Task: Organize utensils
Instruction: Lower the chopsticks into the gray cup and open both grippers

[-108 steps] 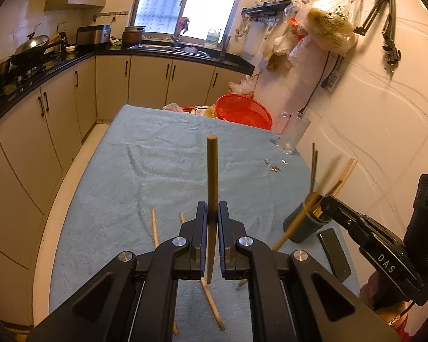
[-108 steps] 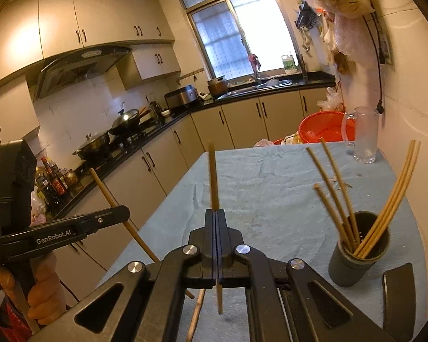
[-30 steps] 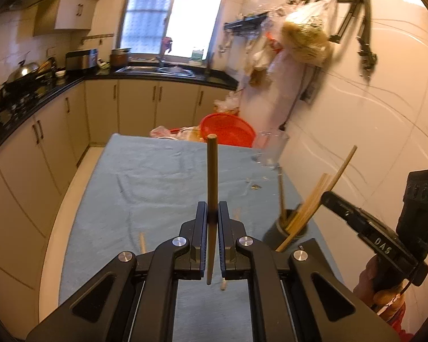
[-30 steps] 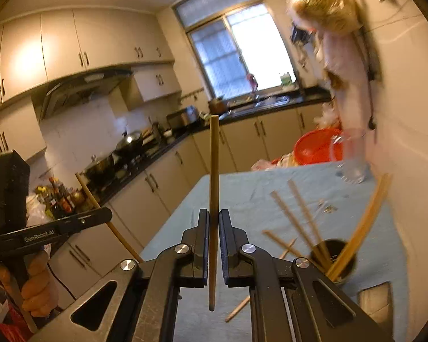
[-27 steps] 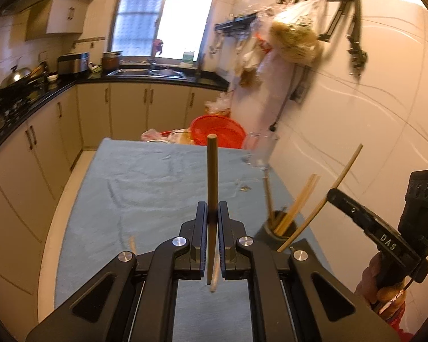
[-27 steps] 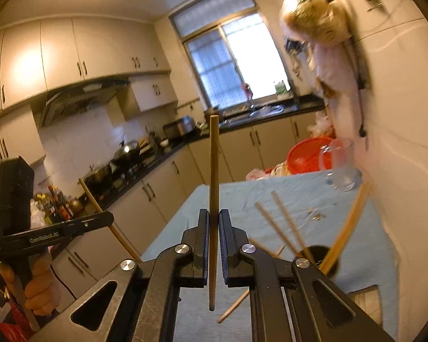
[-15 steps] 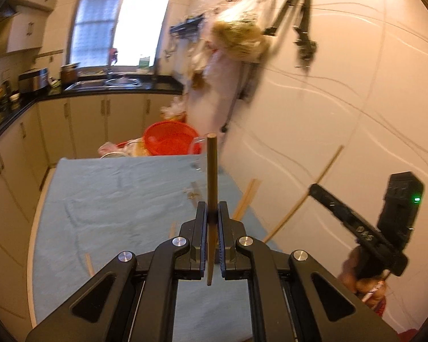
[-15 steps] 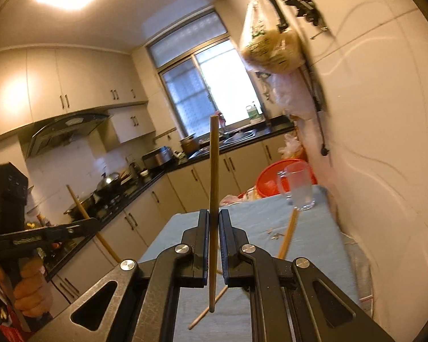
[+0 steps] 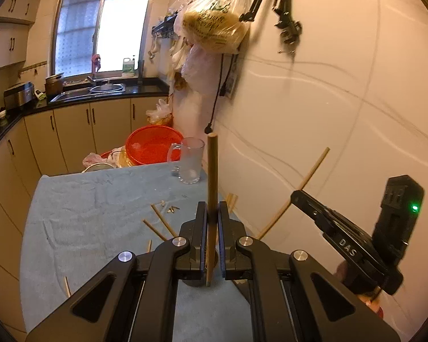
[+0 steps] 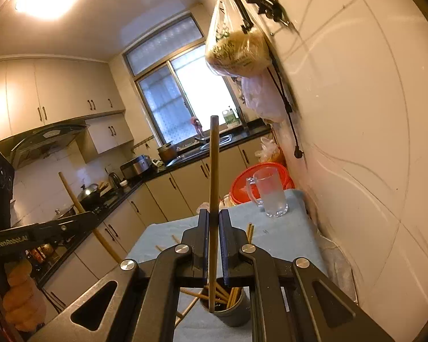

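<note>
My left gripper (image 9: 211, 213) is shut on a wooden chopstick (image 9: 212, 171) that stands upright between its jaws. My right gripper (image 10: 213, 222) is shut on another chopstick (image 10: 214, 171), held upright with its lower tip over the mouth of the grey utensil cup (image 10: 231, 312). The cup holds several chopsticks (image 10: 214, 295) and shows only as a dark sliver (image 9: 192, 282) under the left gripper's jaws. The right gripper appears in the left wrist view (image 9: 296, 195) with its chopstick slanting. The left gripper appears in the right wrist view (image 10: 85, 219). Loose chopsticks (image 9: 162, 223) lie on the blue tablecloth (image 9: 85, 213).
A glass mug (image 9: 189, 164) and a red basin (image 9: 154, 145) stand at the table's far end by the white tiled wall (image 9: 328, 99). Bags (image 9: 214, 25) hang on the wall above. Cabinets and a counter with a sink (image 9: 105, 88) run behind.
Both grippers have risen and swung right toward the wall and the cup. The right gripper's chopstick tip now hangs over the cup's mouth. Both stay shut on their chopsticks.
</note>
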{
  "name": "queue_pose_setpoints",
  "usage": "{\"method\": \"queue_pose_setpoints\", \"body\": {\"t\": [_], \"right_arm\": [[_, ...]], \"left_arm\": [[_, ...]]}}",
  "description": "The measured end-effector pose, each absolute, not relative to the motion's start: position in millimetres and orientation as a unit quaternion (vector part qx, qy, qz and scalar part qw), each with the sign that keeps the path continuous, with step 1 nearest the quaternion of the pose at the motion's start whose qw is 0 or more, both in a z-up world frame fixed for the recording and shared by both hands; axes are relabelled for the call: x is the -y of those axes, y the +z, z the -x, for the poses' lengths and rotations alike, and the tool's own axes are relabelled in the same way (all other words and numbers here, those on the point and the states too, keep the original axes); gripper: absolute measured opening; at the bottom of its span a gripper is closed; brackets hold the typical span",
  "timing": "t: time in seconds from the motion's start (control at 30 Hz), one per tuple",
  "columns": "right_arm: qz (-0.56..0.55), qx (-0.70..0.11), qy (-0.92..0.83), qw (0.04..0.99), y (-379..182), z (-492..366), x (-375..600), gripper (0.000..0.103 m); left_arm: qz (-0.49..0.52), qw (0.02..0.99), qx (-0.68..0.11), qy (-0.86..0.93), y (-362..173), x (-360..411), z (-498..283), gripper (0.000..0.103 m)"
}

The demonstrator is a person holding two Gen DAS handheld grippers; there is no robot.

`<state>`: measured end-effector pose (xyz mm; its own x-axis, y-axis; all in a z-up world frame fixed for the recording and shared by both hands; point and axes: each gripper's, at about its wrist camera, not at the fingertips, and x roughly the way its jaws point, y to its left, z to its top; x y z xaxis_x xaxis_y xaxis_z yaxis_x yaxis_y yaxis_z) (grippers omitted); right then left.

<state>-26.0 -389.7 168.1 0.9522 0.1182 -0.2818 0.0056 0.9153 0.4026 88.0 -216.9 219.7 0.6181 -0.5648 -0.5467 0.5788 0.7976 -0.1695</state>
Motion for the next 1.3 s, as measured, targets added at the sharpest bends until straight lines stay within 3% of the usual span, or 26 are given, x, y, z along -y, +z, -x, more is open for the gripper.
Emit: {"method": "queue_pose_setpoints", "body": {"t": [0.53, 1.03, 1.2, 1.3], "right_arm": [[-0.161, -0.221, 0.013, 0.962, 111, -37, 365, 0.008], [-0.181, -0.256, 0.014, 0.949, 95, -52, 370, 0.009], [-0.187, -0.24, 0.009, 0.952, 106, -38, 374, 0.009], [-0.192, -0.227, 0.006, 0.955, 113, -24, 376, 0.015]], "left_arm": [[-0.011, 0.891, -0.351, -0.287, 153, 232, -143, 0.006], [0.0, 0.89, -0.356, -0.284, 152, 221, -144, 0.007], [0.01, 0.899, -0.337, -0.281, 164, 205, -133, 0.021], [0.011, 0.904, -0.325, -0.277, 171, 192, -125, 0.022]]}}
